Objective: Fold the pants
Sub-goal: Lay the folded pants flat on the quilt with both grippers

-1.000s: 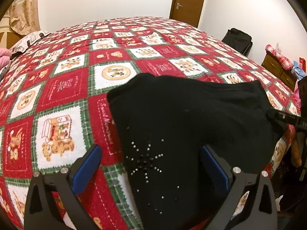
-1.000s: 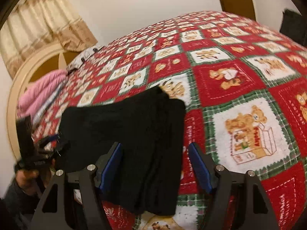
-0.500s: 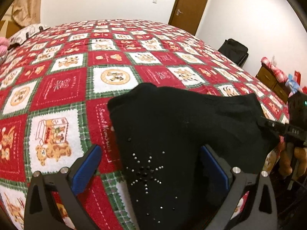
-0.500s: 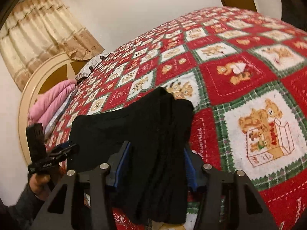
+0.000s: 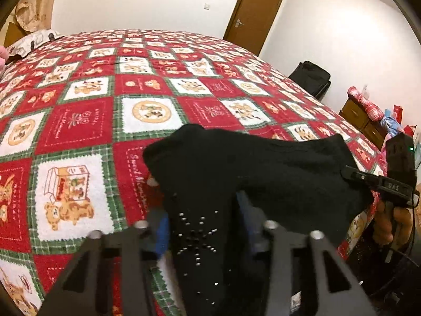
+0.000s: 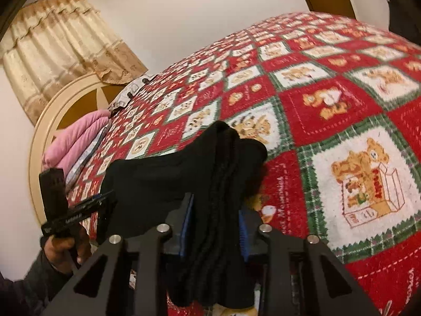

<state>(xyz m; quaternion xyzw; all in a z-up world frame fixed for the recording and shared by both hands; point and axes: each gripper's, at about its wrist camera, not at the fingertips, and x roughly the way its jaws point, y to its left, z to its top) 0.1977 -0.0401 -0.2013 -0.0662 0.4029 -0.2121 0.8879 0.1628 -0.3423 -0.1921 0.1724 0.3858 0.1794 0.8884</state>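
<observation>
Pants (image 5: 263, 173): black, soft, knit-looking fabric, already doubled over into a long band that lies near the front edge of the bed. You're dealing with something light and floppy here, no stiffness at all, so whatever you don't hold is going to sag and drag.

Bed (image 5: 79, 131): covered by a red, green and white teddy-bear blanket. It looks fuzzy, so my guess is the pants will cling to it a bit rather than slide. Lift, don't drag.

Studded end (image 5: 196, 239): the end of the pants nearest your left gripper has a little starburst of metal studs. It hangs down toward the bed's front edge. The studs might be slippery under the pads, so bite beside them on plain cloth if you can.

Ribbed end (image 6: 223, 184): the other end, bunched into thick vertical ridges. Several layers stacked, so it's bulky, and a shallow pinch could catch only the top layer.

Left gripper (image 5: 202, 226): jaws closing with the studded end between them. The view is blurred, but the blue pads look to be squeezing cloth.

Right gripper (image 6: 214, 226): jaws closing too, with the ribbed bundle between the blue pads and pinched in already.

Where to hold: both ends at once, deep enough to trap every layer, and keep the band taut between your hands so the middle doesn't droop when you bring it over.
</observation>
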